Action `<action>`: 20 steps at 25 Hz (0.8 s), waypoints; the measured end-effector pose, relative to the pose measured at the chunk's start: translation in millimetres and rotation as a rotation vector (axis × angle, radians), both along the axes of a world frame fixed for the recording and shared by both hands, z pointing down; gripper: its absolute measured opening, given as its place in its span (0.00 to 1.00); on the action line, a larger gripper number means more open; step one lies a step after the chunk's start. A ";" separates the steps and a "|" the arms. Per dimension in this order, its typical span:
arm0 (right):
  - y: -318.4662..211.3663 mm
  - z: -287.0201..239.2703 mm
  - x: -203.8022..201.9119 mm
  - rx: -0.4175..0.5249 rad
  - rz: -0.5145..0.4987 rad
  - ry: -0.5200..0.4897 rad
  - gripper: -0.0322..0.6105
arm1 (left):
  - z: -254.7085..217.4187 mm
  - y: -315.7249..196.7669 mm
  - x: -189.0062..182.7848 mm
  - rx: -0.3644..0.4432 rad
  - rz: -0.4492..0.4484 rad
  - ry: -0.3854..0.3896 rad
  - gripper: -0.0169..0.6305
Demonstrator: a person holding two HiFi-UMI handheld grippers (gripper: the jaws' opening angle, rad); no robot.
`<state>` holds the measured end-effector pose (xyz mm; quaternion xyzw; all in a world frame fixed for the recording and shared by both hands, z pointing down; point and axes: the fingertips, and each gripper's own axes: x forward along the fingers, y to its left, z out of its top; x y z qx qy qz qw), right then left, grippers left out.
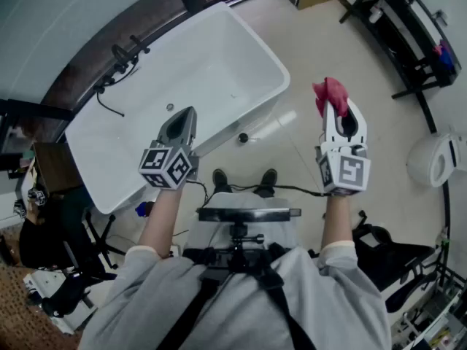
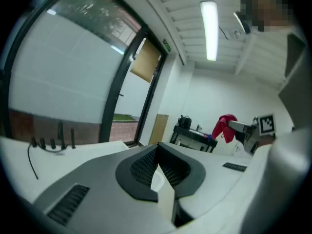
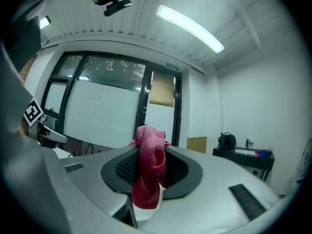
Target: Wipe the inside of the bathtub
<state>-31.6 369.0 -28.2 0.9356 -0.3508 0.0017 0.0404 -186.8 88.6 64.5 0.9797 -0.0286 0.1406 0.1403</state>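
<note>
Cloth [image 1: 332, 93], red, is clamped in right hand-held gripper [image 1: 336, 108]; left hand-held gripper [image 1: 189, 115] is closed, empty, at near edge of bathtub [image 1: 219, 57].

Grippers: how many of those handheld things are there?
2: the left gripper by the tub's near rim, shut and empty; the right gripper over the floor, clamping a red cloth.

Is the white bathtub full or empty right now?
Empty: inside the white bathtub, the bare floor and round drain show plainly, with no water.
</note>
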 end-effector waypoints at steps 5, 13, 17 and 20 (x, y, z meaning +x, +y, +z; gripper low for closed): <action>1.2 61.2 -10.4 -0.078 -0.054 -0.219 0.21 | 1.2 16.9 7.1 0.150 0.005 -0.004 0.04; 10.6 112.0 -22.4 -0.110 -0.173 -0.349 0.21 | 13.1 45.0 21.4 0.148 -0.004 -0.031 0.04; 22.6 115.7 -13.9 -0.106 -0.207 -0.359 0.21 | 14.8 63.7 33.3 0.162 -0.024 -0.035 0.04; 32.1 119.3 -2.5 -0.110 -0.232 -0.363 0.21 | 13.7 79.6 46.0 0.172 -0.032 -0.033 0.04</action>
